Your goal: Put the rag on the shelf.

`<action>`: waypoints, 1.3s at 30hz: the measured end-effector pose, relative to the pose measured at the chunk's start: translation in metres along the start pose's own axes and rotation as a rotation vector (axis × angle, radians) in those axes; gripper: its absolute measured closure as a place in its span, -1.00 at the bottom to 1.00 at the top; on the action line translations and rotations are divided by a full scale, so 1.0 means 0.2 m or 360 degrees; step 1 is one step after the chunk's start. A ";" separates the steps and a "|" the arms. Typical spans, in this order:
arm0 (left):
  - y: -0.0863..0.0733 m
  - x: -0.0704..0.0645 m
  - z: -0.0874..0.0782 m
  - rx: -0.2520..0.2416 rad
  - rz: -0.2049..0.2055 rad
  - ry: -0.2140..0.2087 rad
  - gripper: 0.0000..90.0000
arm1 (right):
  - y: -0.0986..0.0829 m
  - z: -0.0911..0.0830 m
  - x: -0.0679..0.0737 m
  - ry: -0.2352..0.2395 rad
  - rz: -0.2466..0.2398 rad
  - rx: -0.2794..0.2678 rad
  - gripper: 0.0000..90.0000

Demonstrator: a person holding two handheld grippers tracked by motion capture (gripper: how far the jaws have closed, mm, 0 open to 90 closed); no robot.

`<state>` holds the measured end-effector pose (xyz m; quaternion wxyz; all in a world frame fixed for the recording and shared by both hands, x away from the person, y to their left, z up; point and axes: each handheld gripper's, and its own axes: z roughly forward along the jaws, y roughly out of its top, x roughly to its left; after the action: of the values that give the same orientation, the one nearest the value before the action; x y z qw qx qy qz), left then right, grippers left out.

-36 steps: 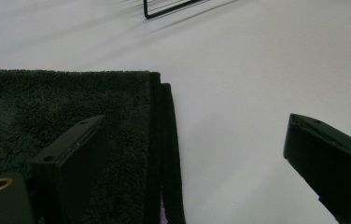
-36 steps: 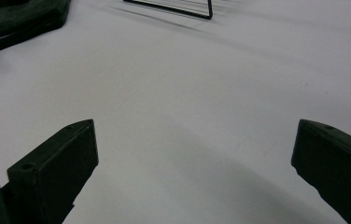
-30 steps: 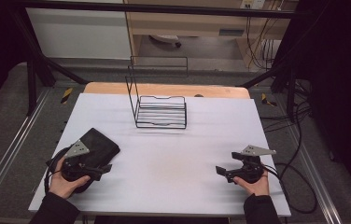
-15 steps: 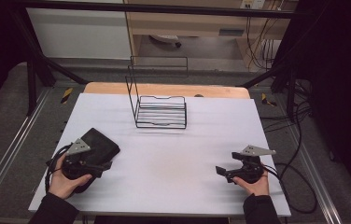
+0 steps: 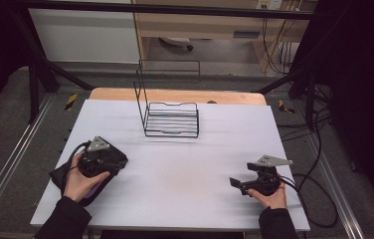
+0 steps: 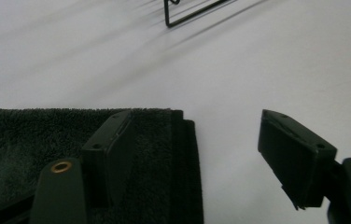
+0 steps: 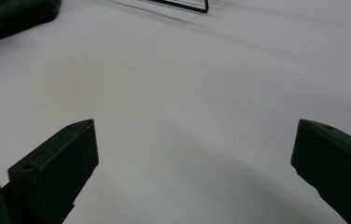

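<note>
Looking down from the high view, I see my left tool (image 5: 118, 162) at the near left of the white table (image 5: 175, 164), held in my left hand (image 5: 83, 177) and sitting over a dark folded towel (image 5: 58, 174) that lies flat near the table's left edge. In the left gripper view the jaws stand apart with nothing between them: one jaw is above the towel's (image 6: 19, 140) pile, just inside its folded edge, and the other is over bare table (image 6: 239, 60) beside it; I cannot tell whether the first jaw touches the cloth. Further along, toward the far middle of the table, a black wire rack (image 5: 171, 117) stands upright with its tall back frame on its left side, well apart from both tools. At the near right, my right hand (image 5: 269, 196) holds the right tool (image 5: 235, 184) low over bare table, pointing left. In the right gripper view its jaws are spread wide and empty, with a corner of the towel (image 7: 10, 16) at top left.
</note>
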<state>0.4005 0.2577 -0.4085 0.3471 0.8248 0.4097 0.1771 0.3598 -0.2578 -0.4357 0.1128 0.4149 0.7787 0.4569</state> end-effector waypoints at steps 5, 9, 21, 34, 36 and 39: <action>-0.01 0.03 0.09 0.0094 0.0008 0.0071 -0.24 | 0.00 0.00 0.00 -0.0004 -0.0001 0.0005 -0.97; -0.03 0.04 0.12 0.0128 0.0014 0.0092 -0.11 | 0.00 0.01 0.00 -0.0005 -0.0001 0.0009 -0.97; -0.05 0.03 0.17 0.0151 0.0081 0.0170 0.15 | 0.00 0.01 0.00 0.0003 -0.0008 0.0008 -0.96; -0.04 0.07 0.16 0.0133 0.0037 0.0173 0.72 | 0.00 0.01 0.00 0.0009 -0.0003 -0.0001 -0.94; -0.04 0.08 0.15 0.0123 0.0010 0.0149 0.75 | 0.00 0.01 0.00 0.0013 -0.0003 -0.0004 -0.93; -0.04 0.09 0.13 0.0072 -0.0035 0.0108 0.77 | 0.00 0.01 0.00 0.0016 -0.0008 -0.0008 -0.93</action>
<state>0.4218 0.2653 -0.4326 0.3164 0.8213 0.4343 0.1919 0.3611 -0.2569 -0.4363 0.1111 0.4103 0.7792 0.4606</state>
